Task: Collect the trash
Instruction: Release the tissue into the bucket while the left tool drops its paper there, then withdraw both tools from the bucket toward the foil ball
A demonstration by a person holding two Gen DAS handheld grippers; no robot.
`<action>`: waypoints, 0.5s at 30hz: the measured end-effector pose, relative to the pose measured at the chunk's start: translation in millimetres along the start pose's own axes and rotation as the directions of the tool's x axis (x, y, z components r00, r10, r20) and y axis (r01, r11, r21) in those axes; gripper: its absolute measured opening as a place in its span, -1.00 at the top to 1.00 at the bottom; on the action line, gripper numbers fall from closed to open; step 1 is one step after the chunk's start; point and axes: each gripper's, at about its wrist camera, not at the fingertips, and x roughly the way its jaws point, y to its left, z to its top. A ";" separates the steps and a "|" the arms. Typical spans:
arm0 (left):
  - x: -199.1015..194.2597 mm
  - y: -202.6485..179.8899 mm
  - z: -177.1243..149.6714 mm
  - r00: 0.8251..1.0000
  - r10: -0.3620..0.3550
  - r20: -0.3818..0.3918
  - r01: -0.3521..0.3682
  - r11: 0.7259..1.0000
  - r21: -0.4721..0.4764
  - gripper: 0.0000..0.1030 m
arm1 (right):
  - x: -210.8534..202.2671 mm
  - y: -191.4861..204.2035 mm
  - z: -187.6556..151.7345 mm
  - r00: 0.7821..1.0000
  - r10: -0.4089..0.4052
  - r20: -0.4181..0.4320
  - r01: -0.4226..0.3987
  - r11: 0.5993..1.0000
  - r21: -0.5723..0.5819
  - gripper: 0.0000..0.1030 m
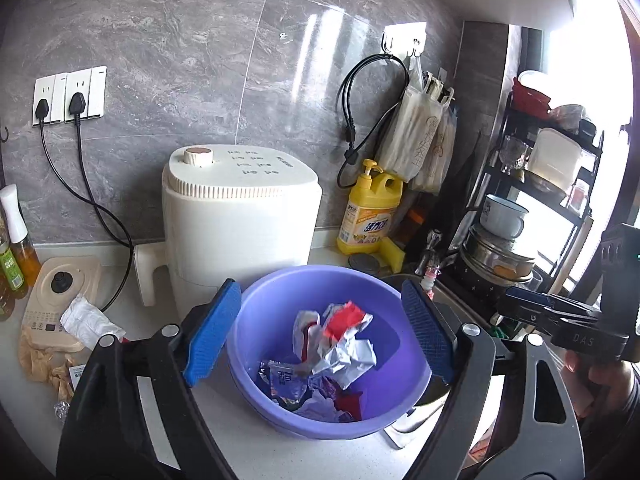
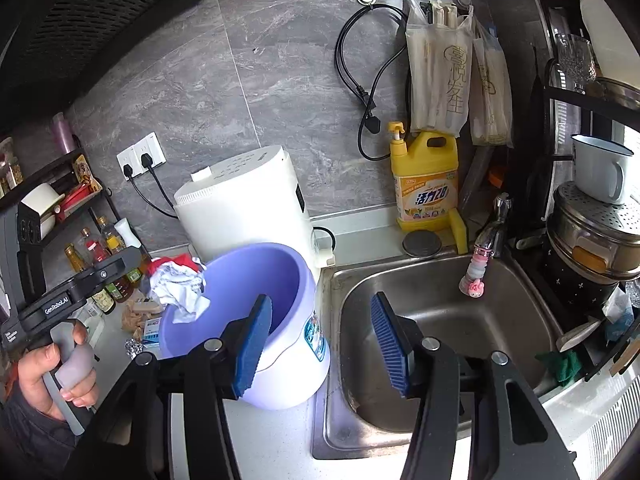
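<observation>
A purple plastic basin (image 1: 384,364) stands on the white counter and holds several crumpled wrappers (image 1: 340,344), silver, red and white. My left gripper (image 1: 320,340) is open and empty, its blue pads wide apart above the basin's near rim. In the right wrist view the basin (image 2: 244,280) shows left of the sink, with crumpled trash (image 2: 176,284) at its far rim. My right gripper (image 2: 320,344) is open and empty, its left pad (image 2: 252,344) just in front of the basin's wall. A crumpled white paper (image 1: 86,320) and brown paper scraps (image 1: 44,364) lie on the counter at the left.
A white appliance (image 1: 240,216) stands behind the basin. A yellow detergent bottle (image 2: 426,176) and sponge sit by the wall. The steel sink (image 2: 440,340) with a tap (image 2: 494,228) is at the right. A dish rack (image 2: 592,240) holds pots. Bottles (image 1: 12,256) stand at far left.
</observation>
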 end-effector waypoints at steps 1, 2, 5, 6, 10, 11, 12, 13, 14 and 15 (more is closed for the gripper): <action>-1.5 1.7 0.8 1.000 0.009 -0.001 -0.009 1.000 -0.001 -0.61 | 0.1 1.4 -0.4 1.000 0.001 -0.002 -0.001 1.000 -0.003 -0.02; -2.9 4.6 0.2 1.000 0.021 -0.002 -0.021 1.000 -0.007 -0.65 | 0.6 3.4 -0.8 1.000 0.005 -0.005 -0.005 1.000 -0.006 -0.03; -10.7 19.1 -6.0 0.999 0.052 -0.011 -0.052 0.998 -0.036 -0.73 | 7.4 15.2 0.7 0.999 0.030 -0.014 -0.030 0.999 -0.022 -0.07; -13.8 25.5 -8.5 0.998 0.066 -0.017 -0.067 0.997 -0.047 -0.77 | 9.7 21.6 1.2 0.999 0.040 -0.016 -0.041 0.999 -0.032 -0.08; -31.1 49.8 -19.1 0.991 0.133 -0.029 -0.135 0.987 -0.086 -0.83 | 23.5 49.2 2.3 0.995 0.099 -0.034 -0.101 0.992 -0.071 -0.15; -36.5 56.2 -21.1 0.988 0.152 -0.030 -0.154 0.984 -0.094 -0.86 | 27.5 56.9 2.6 0.993 0.115 -0.040 -0.118 0.990 -0.081 -0.16; -42.3 62.3 -22.9 0.985 0.170 -0.030 -0.172 0.980 -0.102 -0.87 | 31.2 64.0 2.6 0.991 0.129 -0.045 -0.132 0.987 -0.091 -0.18; -48.8 68.6 -24.6 0.982 0.188 -0.028 -0.190 0.976 -0.109 -0.88 | 34.9 71.2 2.6 0.989 0.142 -0.050 -0.146 0.984 -0.100 -0.22; -55.4 74.8 -26.4 0.978 0.206 -0.025 -0.207 0.971 -0.117 -0.88 | 38.5 78.7 2.7 0.986 0.155 -0.056 -0.160 0.981 -0.109 -0.25; -61.8 80.7 -28.3 0.975 0.222 -0.023 -0.223 0.967 -0.126 -0.88 | 42.2 86.7 2.4 0.984 0.169 -0.063 -0.175 0.977 -0.118 -0.27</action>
